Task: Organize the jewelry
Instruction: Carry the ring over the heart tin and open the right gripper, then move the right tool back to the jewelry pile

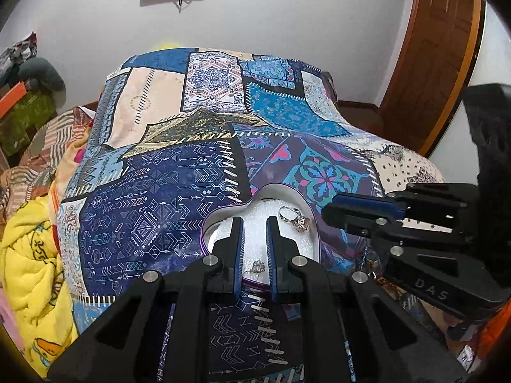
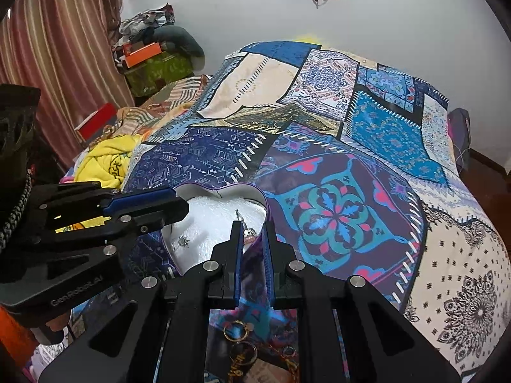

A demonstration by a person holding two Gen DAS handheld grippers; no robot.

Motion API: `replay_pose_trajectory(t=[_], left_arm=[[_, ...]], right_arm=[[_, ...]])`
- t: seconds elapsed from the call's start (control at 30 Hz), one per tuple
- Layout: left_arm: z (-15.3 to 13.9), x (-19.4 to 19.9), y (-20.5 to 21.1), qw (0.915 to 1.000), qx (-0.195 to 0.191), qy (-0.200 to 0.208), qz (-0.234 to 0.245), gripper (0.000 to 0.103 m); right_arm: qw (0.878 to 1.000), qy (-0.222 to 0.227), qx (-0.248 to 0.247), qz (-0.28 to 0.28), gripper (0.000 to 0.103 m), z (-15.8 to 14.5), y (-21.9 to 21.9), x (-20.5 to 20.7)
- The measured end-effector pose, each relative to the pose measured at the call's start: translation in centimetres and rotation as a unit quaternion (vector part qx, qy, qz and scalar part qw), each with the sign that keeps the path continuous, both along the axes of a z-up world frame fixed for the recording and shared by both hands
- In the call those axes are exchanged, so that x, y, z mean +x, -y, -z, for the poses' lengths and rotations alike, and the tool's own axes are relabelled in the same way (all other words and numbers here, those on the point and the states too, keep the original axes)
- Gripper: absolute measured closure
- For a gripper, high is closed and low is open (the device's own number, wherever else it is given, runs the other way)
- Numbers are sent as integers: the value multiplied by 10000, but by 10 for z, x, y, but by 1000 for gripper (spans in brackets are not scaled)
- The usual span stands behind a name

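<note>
Ring (image 1: 295,220) flat in heart-shaped box (image 1: 306,204), stone toward near rim; both tongs closed, empty.

The black right gripper (image 2: 253,223) with blue pads hangs nearly shut over a white-lined heart-shaped box (image 2: 220,191) on a patchwork quilt (image 2: 335,210) — a silver ring (image 2: 247,233) at its tips.

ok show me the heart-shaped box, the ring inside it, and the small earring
heart-shaped box (image 1: 289,188), left wrist view, far white rim
ring (image 1: 295,219), left wrist view, its stone setting
earring (image 2: 182,241), right wrist view, its middle
</note>
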State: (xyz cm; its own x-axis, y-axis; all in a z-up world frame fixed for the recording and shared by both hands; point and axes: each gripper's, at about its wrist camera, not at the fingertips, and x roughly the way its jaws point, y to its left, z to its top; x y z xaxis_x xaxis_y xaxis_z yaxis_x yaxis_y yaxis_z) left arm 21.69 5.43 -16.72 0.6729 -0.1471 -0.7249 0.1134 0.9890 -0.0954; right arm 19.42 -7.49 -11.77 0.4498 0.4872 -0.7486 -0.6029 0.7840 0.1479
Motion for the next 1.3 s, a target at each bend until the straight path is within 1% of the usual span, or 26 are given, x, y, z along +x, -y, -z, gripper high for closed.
replay_pose_trajectory(t=[0.03, 0.07, 0.1, 0.13, 0.2, 0.23, 0.27, 0.33, 0.43, 0.5, 0.57, 0.73, 0.93, 1.07, 1.23, 1.3], left_arm=[[-1, -1, 1, 10000, 48, 3, -12, 89], [-1, -2, 2, 10000, 83, 11, -24, 85], [-3, -4, 3, 9999, 132, 32, -47, 78], [-4, -6, 3, 9998, 171, 65, -77, 74], [-9, -12, 2, 9996, 208, 163, -141, 56], [-10, -14, 1, 9995, 207, 194, -170, 50], [-13, -18, -1, 9993, 189, 240, -227, 49], [-16, -23, -5, 9991, 131, 276, -305, 47], [-19, -29, -9, 9990, 31, 222, -394, 43], [-19, -34, -13, 9990, -72, 118, -432, 43], [-20, -38, -13, 9990, -93, 53, -443, 43], [-23, -49, -9, 9993, 116, 18, -365, 43], [-21, -61, 4, 9998, 114, -91, -138, 43], [-12, -63, 19, 9998, 73, -203, 19, 43], [9, -61, 36, 9982, -96, -540, 226, 43], [16, -59, 44, 9973, -107, -645, 324, 43]], right_arm=[[10000, -5, -3, 4, 92, 0, 1, 0], [10000, -15, 1, 11, 92, -1, 2, 0], [10000, -30, 8, 16, 92, -2, 3, -1], [10000, -36, 6, 23, 89, -3, 5, -1], [10000, 18, -16, 74, 85, -6, 8, -5], [9999, 45, -31, 98, 81, -8, 9, -5], [9999, 66, -46, 113, 79, -8, 10, -6], [9997, 138, -71, 175, 70, -11, 14, -10], [9993, 240, -106, 257, 65, -16, 22, -17], [9991, 260, -140, 291, 65, -18, 27, -21], [9990, 263, -142, 322, 65, -20, 32, -25], [9987, 223, -144, 434, 65, -21, 49, -34], [9981, 123, -213, 557, 65, -16, 65, -43], [9980, -2, -335, 543, 65, -8, 74, -49], [9974, -126, -493, 509, 65, 4, 80, -58], [9971, -192, -521, 523, 65, 10, 83, -59]])
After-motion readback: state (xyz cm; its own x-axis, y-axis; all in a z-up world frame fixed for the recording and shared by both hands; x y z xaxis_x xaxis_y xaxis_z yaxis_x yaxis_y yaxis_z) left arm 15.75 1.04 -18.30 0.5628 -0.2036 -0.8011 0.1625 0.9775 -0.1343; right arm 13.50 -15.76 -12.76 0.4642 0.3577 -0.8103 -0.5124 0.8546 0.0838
